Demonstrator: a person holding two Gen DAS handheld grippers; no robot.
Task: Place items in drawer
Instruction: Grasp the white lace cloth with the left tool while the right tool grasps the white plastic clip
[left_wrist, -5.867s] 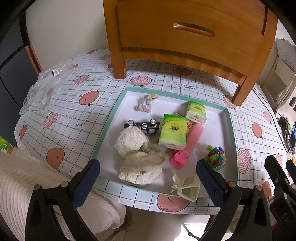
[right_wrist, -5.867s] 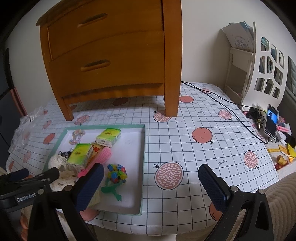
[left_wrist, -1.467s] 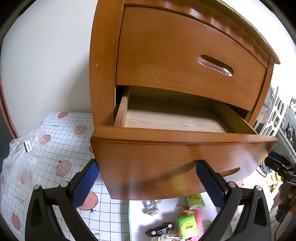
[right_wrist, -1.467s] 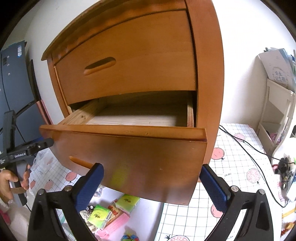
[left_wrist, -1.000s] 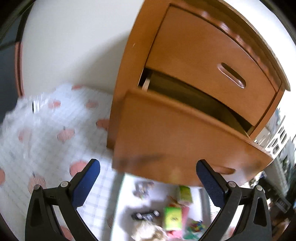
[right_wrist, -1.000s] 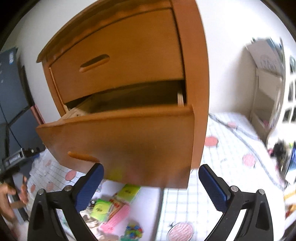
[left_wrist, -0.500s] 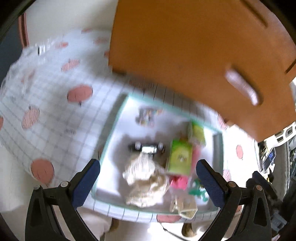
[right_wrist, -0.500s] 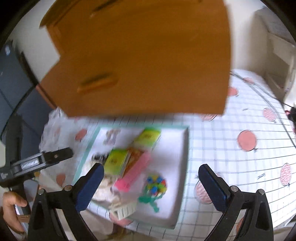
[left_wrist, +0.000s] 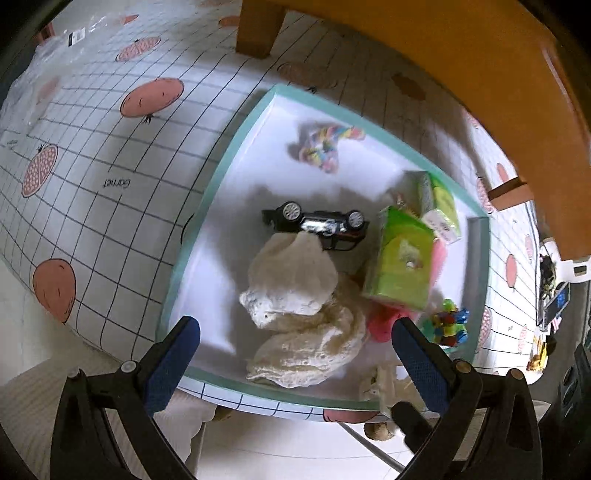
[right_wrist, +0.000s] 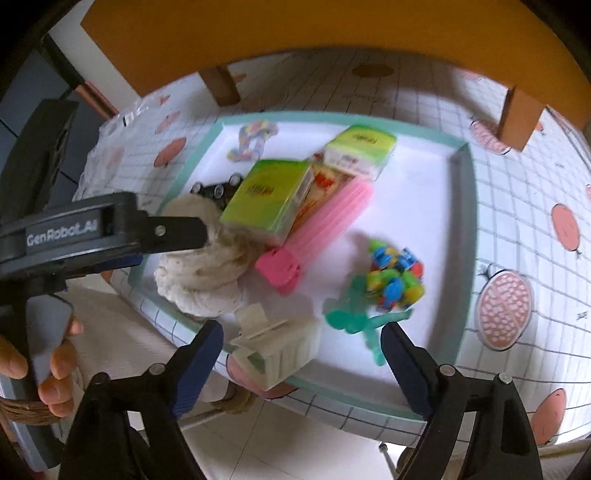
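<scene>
A teal-rimmed tray (left_wrist: 221, 158) (right_wrist: 465, 206) holds a cream cloth (left_wrist: 295, 280) (right_wrist: 199, 273), a black toy car (left_wrist: 317, 221), two green tissue packs (left_wrist: 402, 258) (right_wrist: 269, 195), a pink plastic piece (right_wrist: 325, 221), a bead toy (right_wrist: 395, 280), a braided rope (left_wrist: 325, 144) and a white clip (right_wrist: 277, 343). My left gripper (left_wrist: 295, 328) hangs open over the cloth. My right gripper (right_wrist: 301, 336) is above the white clip, its jaws closing without touching it. The pulled-out wooden drawer (left_wrist: 480, 55) (right_wrist: 295, 29) overhangs the tray's far side.
The cabinet's legs (left_wrist: 255, 29) (right_wrist: 517, 114) stand on the pomegranate-print tablecloth (left_wrist: 110, 184) behind the tray. A clear plastic bag (left_wrist: 37, 55) lies far left. A hand (right_wrist: 55, 362) holds the left gripper's handle. The table's front edge runs just beyond the tray; floor shows below.
Both views have swung down from the open drawer to the tray, and both grippers have sunk toward it. The right jaws stand a little narrower.
</scene>
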